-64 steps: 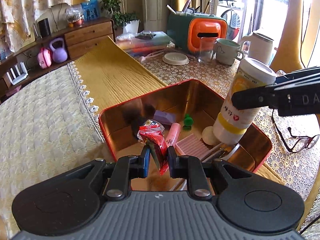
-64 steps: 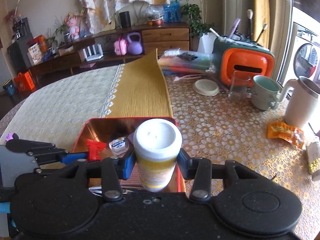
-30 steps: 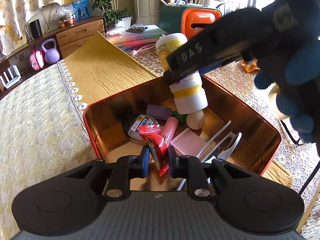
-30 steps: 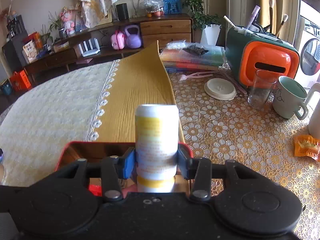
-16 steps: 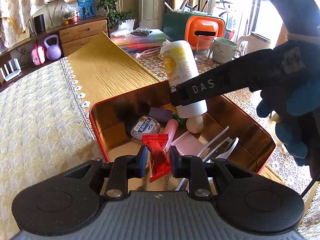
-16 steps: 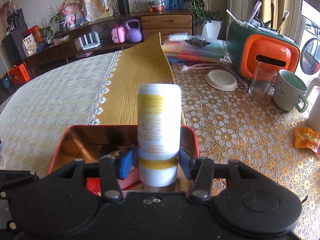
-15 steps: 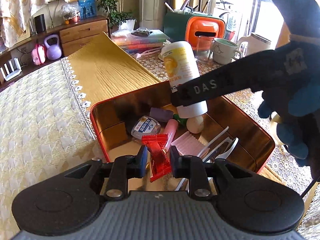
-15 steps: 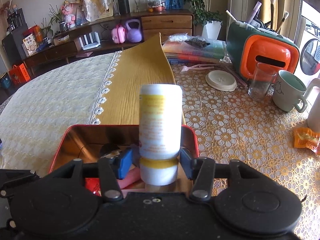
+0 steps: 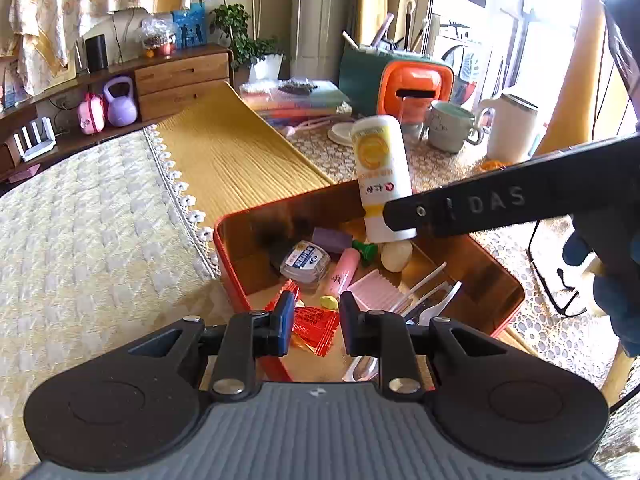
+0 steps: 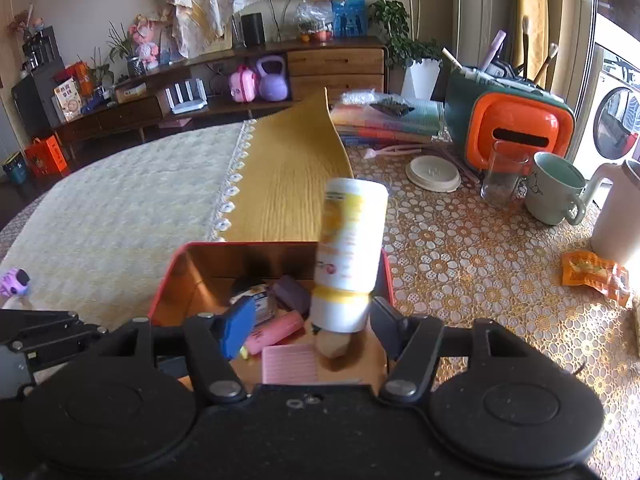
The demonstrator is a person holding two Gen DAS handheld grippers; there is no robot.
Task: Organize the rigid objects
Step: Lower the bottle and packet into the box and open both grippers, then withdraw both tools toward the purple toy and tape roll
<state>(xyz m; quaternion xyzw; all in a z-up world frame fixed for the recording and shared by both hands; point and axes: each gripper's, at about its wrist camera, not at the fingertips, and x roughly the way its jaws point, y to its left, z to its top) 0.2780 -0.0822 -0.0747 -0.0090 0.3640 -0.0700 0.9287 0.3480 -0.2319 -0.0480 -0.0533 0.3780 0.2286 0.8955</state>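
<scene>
Sunlit dining table (image 10: 460, 240) with a lace cloth fills both views, and the red tin (image 9: 496, 276) sits at centre frame; your right gripper (image 10: 308, 320) has just been spreading its fingers, so the white-and-yellow bottle (image 10: 348, 256) stands tilted between them, no longer clamped, seemingly dropping into the tin's far corner. Your left gripper (image 9: 313, 320) has its fingers slightly parted, not pinching; the red wrapper (image 9: 312, 326) lies loose below them in the tin, likely freshly deposited there.

The right gripper (image 10: 310, 322) has just been opening, freeing the tilting white bottle (image 10: 348, 256); the left gripper (image 9: 312, 322) has dropped the red packet (image 9: 314, 330).
</scene>
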